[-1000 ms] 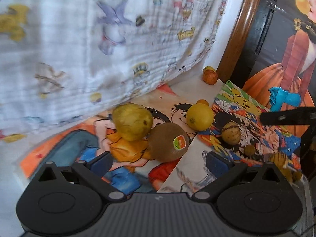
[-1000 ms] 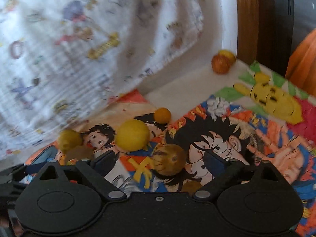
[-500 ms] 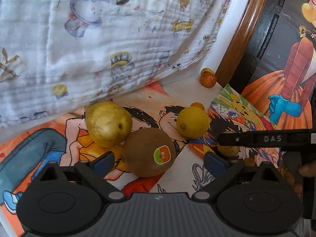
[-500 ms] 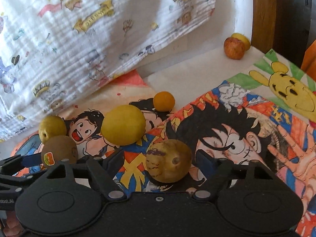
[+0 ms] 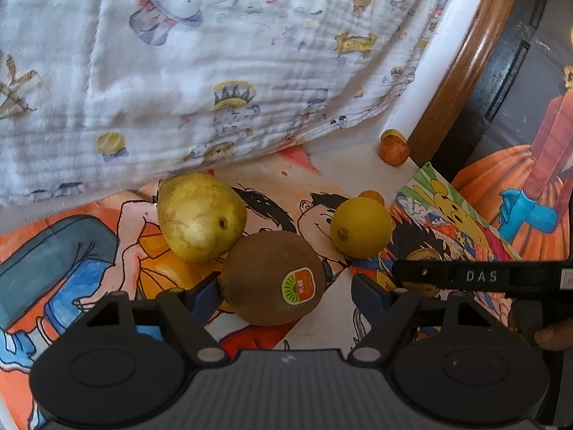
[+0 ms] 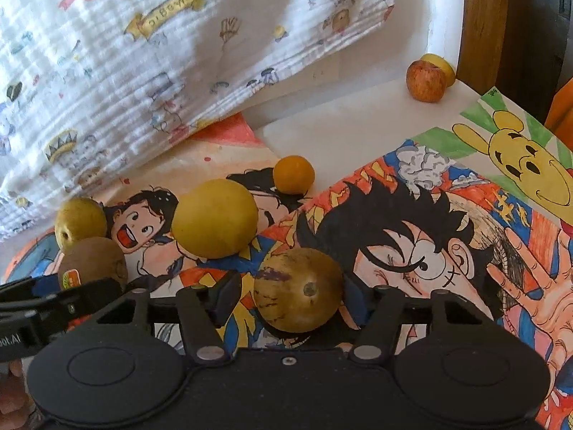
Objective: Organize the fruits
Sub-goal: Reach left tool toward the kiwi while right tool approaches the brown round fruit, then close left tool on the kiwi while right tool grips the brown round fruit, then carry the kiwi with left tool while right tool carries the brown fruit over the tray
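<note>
In the left wrist view a brown kiwi [image 5: 274,277] with a sticker lies between the open fingers of my left gripper [image 5: 286,292], touching the left pad. A yellow-green pear [image 5: 200,216] sits just behind it, and a yellow lemon [image 5: 360,231] to the right. In the right wrist view a brownish passion fruit [image 6: 299,290] lies between the open fingers of my right gripper [image 6: 292,297]. The lemon [image 6: 215,218], the pear [image 6: 80,220], the kiwi [image 6: 93,263] and a small orange fruit [image 6: 293,173] lie beyond it.
The fruits lie on cartoon posters [image 6: 447,215] over a white surface. A printed white cloth [image 5: 215,71] hangs close behind. A red apple [image 6: 426,80] and a yellow fruit sit in the far corner by a wooden frame [image 6: 480,18].
Both grippers have moved forward and down. The kiwi now lies between the left fingers and the passion fruit between the right fingers.
</note>
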`<state>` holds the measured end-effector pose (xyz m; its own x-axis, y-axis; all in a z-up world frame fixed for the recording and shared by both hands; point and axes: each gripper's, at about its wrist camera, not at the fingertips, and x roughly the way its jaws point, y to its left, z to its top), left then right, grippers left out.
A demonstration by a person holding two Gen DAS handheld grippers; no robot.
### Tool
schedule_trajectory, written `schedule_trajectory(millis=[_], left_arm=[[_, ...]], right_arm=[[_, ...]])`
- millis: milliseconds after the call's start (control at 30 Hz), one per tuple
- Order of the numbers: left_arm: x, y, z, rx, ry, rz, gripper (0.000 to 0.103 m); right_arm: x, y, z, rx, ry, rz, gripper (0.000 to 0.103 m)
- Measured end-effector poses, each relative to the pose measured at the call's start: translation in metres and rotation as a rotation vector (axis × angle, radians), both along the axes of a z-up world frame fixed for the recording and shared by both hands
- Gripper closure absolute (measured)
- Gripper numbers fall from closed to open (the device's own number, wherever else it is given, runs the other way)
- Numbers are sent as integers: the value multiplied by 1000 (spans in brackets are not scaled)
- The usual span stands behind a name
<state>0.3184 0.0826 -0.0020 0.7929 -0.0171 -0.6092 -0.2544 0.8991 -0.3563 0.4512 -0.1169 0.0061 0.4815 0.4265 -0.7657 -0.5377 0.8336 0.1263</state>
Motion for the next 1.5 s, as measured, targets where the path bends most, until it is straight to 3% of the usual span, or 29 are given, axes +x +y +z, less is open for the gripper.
schedule_trajectory(millis=[300, 567, 1000, 1500], left_arm=[[1, 3, 0, -4, 11, 54, 36], [1, 4, 0, -7, 16, 61, 38], [-20, 1, 4, -34, 34, 58, 40], [-71, -23, 31, -53, 6, 13, 40]], right_arm=[[-3, 11, -5, -80, -35, 20, 46], [-6, 14, -5, -98, -62, 27, 52], [-41, -3, 12, -27, -75, 56, 52], [-129, -67, 58, 82, -138, -32, 52]])
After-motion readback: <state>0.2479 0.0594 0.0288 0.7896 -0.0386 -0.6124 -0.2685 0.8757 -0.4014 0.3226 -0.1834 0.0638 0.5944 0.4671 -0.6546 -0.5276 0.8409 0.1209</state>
